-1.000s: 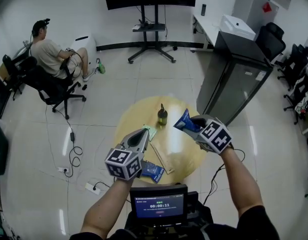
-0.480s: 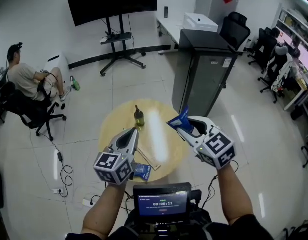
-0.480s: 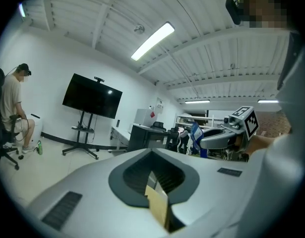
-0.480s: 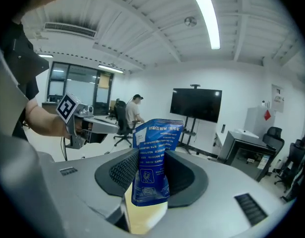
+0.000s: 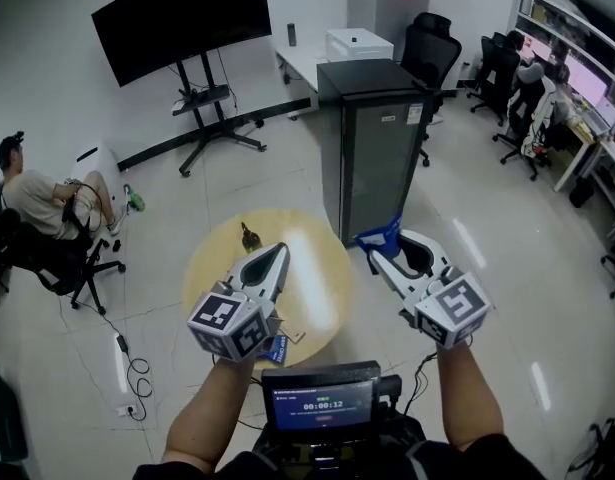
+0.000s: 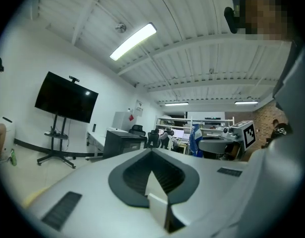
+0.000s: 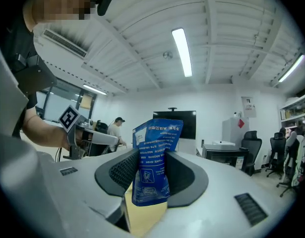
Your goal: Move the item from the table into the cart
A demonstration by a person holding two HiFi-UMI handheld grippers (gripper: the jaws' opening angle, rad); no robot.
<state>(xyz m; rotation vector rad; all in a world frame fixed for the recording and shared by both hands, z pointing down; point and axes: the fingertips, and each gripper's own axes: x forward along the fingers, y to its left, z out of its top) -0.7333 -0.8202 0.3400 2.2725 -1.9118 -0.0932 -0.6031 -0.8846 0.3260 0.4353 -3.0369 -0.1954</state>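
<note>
one blue pouch (image 7: 153,152) | clamped in right gripper (image 5: 387,250) | left gripper (image 5: 271,258) jaws together

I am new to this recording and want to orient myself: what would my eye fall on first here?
The blue packet stands out most, pinched upright in the jaws of the right gripper, near the right edge of the round yellow table in the head view. Next come the tall dark cabinet behind that table and the big black screen on its stand at upper left.
</note>
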